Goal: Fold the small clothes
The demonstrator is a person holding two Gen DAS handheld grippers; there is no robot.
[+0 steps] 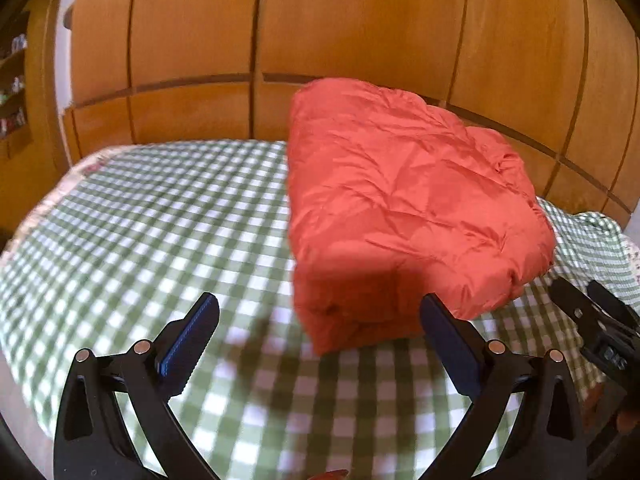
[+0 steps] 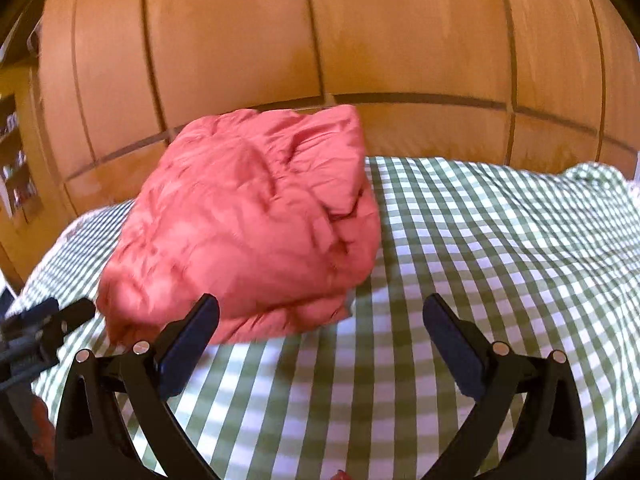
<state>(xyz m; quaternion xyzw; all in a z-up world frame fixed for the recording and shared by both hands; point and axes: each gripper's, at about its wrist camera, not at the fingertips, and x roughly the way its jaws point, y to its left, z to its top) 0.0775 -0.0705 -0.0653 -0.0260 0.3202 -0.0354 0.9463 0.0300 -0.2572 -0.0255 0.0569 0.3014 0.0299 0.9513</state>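
A red quilted garment [image 1: 404, 208] lies folded into a thick bundle on the green-and-white checked cloth [image 1: 160, 220]. It also shows in the right wrist view [image 2: 244, 232]. My left gripper [image 1: 320, 312] is open and empty, its jaws wide apart just in front of the bundle's near left corner. My right gripper [image 2: 320, 312] is open and empty, in front of the bundle's near right edge. The right gripper shows at the right edge of the left wrist view [image 1: 596, 320]. The left gripper shows at the left edge of the right wrist view [image 2: 44, 328].
A wall of wooden panels [image 1: 360, 32] stands behind the checked surface. A shelf with small items [image 1: 12, 92] is at the far left. The cloth is rumpled at the far right [image 2: 588, 184].
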